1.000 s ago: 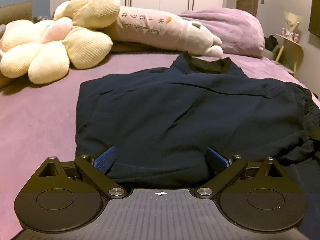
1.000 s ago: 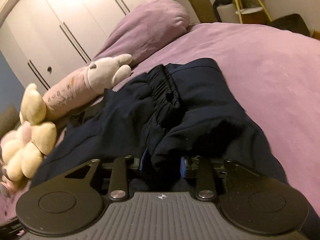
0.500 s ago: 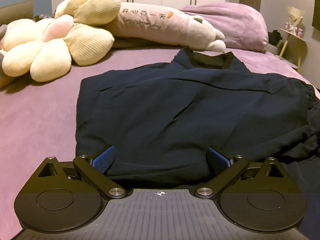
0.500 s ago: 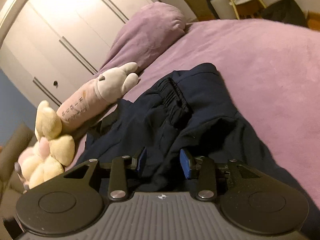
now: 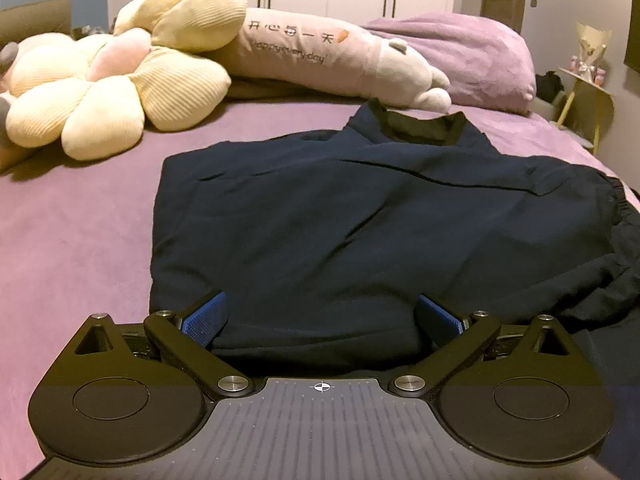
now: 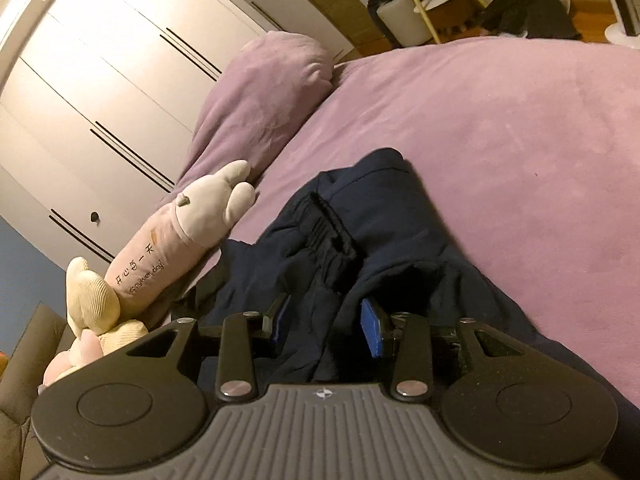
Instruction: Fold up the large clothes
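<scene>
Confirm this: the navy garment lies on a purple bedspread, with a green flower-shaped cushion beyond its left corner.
Not quite. In the left wrist view the flower-shaped cushion is cream yellow with a pink centre, not green. The navy garment does lie on the purple bedspread.

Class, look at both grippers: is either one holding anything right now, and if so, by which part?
Neither holds anything. The left gripper is wide open around the near hem of the navy garment. The right gripper is open too, with a fold of cloth loose between its blue pads.

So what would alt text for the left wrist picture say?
A dark navy folded garment lies on a purple bedspread, its near edge between the left gripper's wide-open jaws. Cream flower-shaped plush cushions sit behind.
</scene>
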`<state>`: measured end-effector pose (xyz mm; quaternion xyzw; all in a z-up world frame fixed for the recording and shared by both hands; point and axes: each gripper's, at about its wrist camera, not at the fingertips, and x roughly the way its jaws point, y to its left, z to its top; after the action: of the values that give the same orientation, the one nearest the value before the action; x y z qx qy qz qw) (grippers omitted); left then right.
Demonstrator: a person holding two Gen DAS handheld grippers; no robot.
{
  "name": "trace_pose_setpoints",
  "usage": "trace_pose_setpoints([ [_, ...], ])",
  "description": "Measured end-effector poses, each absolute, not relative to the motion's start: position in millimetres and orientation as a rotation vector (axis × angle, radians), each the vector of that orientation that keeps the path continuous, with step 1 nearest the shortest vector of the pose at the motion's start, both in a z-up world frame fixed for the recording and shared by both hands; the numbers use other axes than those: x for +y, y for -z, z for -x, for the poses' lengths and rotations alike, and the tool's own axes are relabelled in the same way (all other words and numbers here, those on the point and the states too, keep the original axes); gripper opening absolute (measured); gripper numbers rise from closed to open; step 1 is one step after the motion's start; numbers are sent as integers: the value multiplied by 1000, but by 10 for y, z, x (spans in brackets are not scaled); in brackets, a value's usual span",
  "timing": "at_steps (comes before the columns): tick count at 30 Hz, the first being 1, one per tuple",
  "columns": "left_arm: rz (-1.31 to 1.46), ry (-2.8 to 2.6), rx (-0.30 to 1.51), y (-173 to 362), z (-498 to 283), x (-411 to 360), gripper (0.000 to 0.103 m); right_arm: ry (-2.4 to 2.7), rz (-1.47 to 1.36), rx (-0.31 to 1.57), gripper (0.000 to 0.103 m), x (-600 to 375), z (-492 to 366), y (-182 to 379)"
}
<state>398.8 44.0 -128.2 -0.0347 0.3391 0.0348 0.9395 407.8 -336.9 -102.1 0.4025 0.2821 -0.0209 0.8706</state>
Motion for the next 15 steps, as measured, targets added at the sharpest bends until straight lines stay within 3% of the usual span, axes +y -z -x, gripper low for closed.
trace_pose_setpoints([
  [4, 114, -72, 679, 1276, -3984, 493, 103, 6, -844, 506, 37, -3365, -3980, 848],
  [11, 134, -71, 686, 1247, -3961, 507, 103, 82, -848, 716, 36, -3284, -4408, 1239],
  [15, 162, -90, 686, 1192, -3964, 535, 103, 47, -934, 719, 12, -3327, -4478, 1369],
])
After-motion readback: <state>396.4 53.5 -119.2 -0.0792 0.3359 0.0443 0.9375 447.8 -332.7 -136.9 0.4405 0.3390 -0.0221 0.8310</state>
